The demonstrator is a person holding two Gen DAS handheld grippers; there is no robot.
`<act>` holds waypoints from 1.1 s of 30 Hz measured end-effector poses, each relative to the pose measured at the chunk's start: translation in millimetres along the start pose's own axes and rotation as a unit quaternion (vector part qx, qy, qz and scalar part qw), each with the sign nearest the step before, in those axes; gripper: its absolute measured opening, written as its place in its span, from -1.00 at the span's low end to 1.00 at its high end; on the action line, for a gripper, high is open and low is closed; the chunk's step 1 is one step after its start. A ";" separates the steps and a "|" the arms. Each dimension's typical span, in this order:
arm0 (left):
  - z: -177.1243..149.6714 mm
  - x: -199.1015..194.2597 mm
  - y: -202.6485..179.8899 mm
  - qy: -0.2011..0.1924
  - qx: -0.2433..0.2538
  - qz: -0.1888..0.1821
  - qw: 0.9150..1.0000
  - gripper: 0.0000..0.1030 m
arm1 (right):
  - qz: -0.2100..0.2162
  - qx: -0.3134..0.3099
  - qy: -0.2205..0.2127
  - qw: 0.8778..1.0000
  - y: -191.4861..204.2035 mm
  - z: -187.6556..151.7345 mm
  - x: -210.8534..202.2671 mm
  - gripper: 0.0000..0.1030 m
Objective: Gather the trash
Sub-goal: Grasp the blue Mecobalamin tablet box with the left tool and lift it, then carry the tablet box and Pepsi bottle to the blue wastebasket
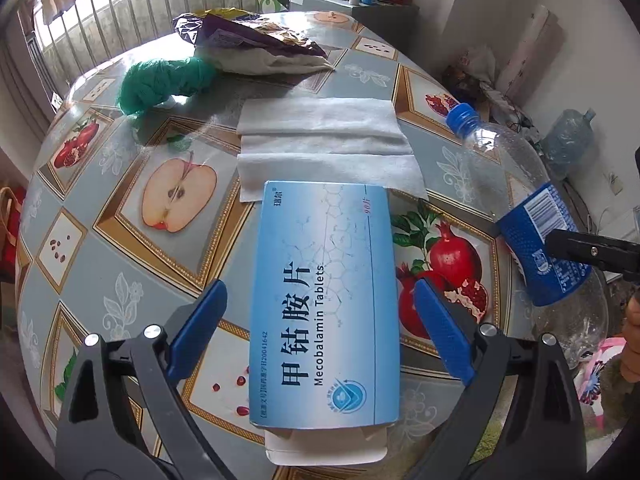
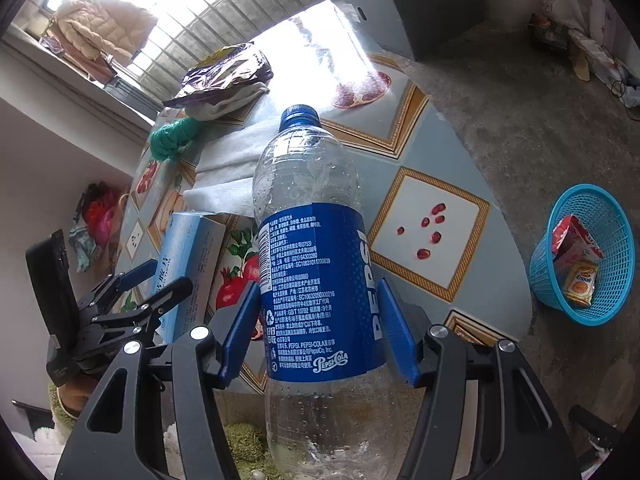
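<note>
A light blue Mecobalamin tablet box (image 1: 326,304) lies on the fruit-patterned table (image 1: 120,216), its near flap open. My left gripper (image 1: 320,320) is open, its blue fingers (image 1: 200,324) either side of the box with gaps. My right gripper (image 2: 316,320) is shut on an empty Pepsi bottle (image 2: 312,248), held by its blue label above the table's edge. The bottle (image 1: 532,216) also shows in the left wrist view, and the box (image 2: 192,256) and left gripper (image 2: 156,284) in the right wrist view.
White paper towel (image 1: 324,144), green yarn (image 1: 164,80) and a crumpled purple snack bag (image 1: 256,40) lie further back on the table. A blue mesh basket (image 2: 580,256) holding packets stands on the floor to the right. A cluttered shelf (image 1: 352,4) stands behind.
</note>
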State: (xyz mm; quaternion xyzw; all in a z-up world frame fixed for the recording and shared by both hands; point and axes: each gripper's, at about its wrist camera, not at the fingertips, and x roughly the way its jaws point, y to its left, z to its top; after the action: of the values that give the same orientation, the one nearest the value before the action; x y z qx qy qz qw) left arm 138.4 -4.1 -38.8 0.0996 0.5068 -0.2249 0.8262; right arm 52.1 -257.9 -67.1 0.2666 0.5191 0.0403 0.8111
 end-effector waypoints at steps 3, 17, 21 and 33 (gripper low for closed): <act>1.5 1.7 -0.8 -0.007 0.011 0.011 1.000 0.51 | 0.003 0.016 -0.004 1.000 -5.2 -2.9 -1.8 0.14; -12.2 -0.5 -11.4 0.023 0.019 0.017 0.999 0.32 | 0.005 0.032 -0.006 0.999 -11.1 -4.7 -4.0 0.15; -9.4 3.3 -11.6 0.032 0.016 0.016 0.999 0.37 | 0.007 0.033 -0.007 0.999 -11.1 -4.0 -3.3 0.16; -10.8 15.5 -12.9 0.044 0.016 0.029 0.998 0.37 | 0.005 0.032 0.004 0.999 -8.6 -0.4 6.3 0.17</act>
State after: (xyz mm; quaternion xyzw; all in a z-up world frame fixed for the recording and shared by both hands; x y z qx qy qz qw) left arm 129.7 -15.4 -56.8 0.1369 0.5358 -0.2039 0.8078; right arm 52.9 -263.0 -76.4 0.2951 0.5215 0.0288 0.8000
